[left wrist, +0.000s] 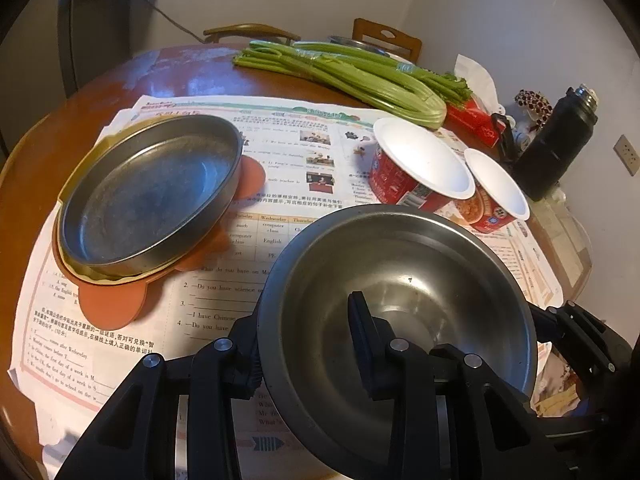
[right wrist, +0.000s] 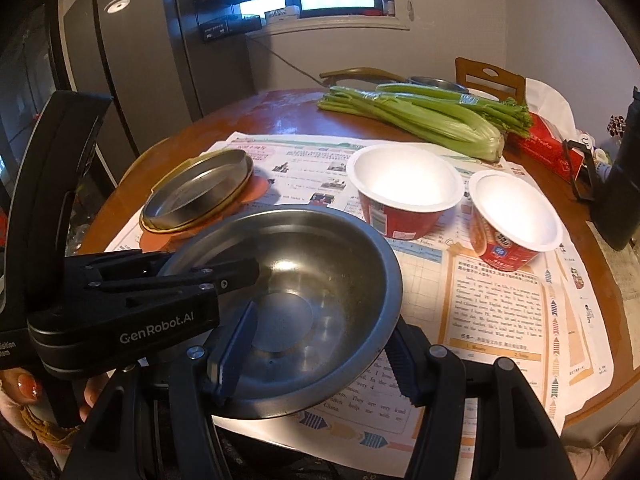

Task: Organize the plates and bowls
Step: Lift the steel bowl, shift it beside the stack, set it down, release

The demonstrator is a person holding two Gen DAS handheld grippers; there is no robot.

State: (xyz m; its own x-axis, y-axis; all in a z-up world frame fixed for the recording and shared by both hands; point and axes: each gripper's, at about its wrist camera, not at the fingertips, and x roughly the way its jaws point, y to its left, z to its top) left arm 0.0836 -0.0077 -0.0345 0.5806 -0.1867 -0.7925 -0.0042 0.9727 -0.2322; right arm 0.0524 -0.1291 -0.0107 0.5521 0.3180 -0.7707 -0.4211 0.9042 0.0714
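1. Left wrist view, starting at the bottom: the left gripper [left wrist: 310,354] is clamped on the rim of the steel bowl [left wrist: 420,280]. One finger sits inside the bowl and the other presses the outside wall at lower left.
2. Right wrist view: the right gripper [right wrist: 320,354] straddles the near rim of the same steel bowl [right wrist: 320,264], one blue-padded finger inside and the other outside at lower right. Whether it is really pinching, I cannot tell. The left gripper [right wrist: 208,280] comes in from the left edge of that frame, so both tools meet on one bowl.
3. The bowl fills the lower centre of both frames, above the newspaper [left wrist: 280,152].
4. The relation that counts: the metal pan [left wrist: 148,192], stacked on a yellow plate and an orange mat [left wrist: 116,308], lies up and left of the bowl in both views, near but apart. Its long side runs from lower left to upper right.
5. Two red paper bowls [right wrist: 404,188] stand up and right, well apart from the pan.
6. The left gripper looks nearer the pan; the right one looks nearer the paper bowls.
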